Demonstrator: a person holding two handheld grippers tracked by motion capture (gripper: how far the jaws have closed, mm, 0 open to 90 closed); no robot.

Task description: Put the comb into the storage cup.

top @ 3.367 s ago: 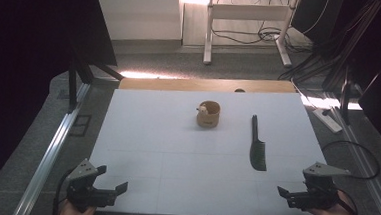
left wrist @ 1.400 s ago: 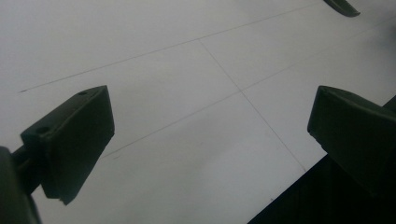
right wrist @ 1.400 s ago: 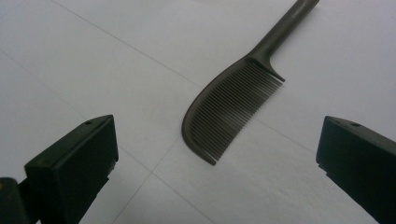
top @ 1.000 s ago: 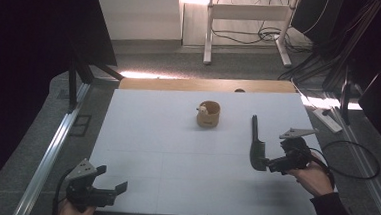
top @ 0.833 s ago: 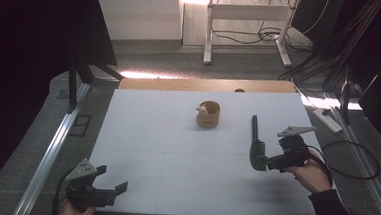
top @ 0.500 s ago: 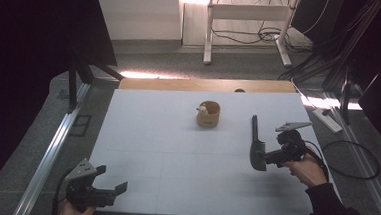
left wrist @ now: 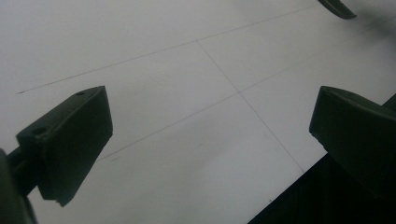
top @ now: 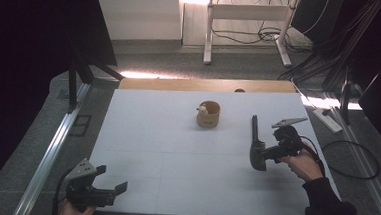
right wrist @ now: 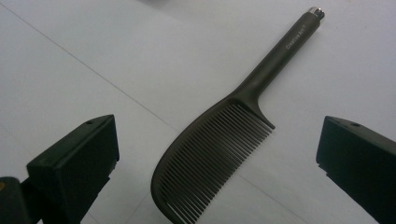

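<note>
Right gripper view: the jaws of the right gripper [right wrist: 217, 163] stand wide apart, one on each side of the toothed head of the black comb [right wrist: 219, 149], not touching it. The comb lies flat on the white bench [top: 176, 151], at its right side, handle pointing to the far edge. A small wooden cup [top: 208, 114] stands left of the handle, apart from it. The left gripper [top: 107, 186] sits at the near left corner, jaws wide, holding nothing.
</note>
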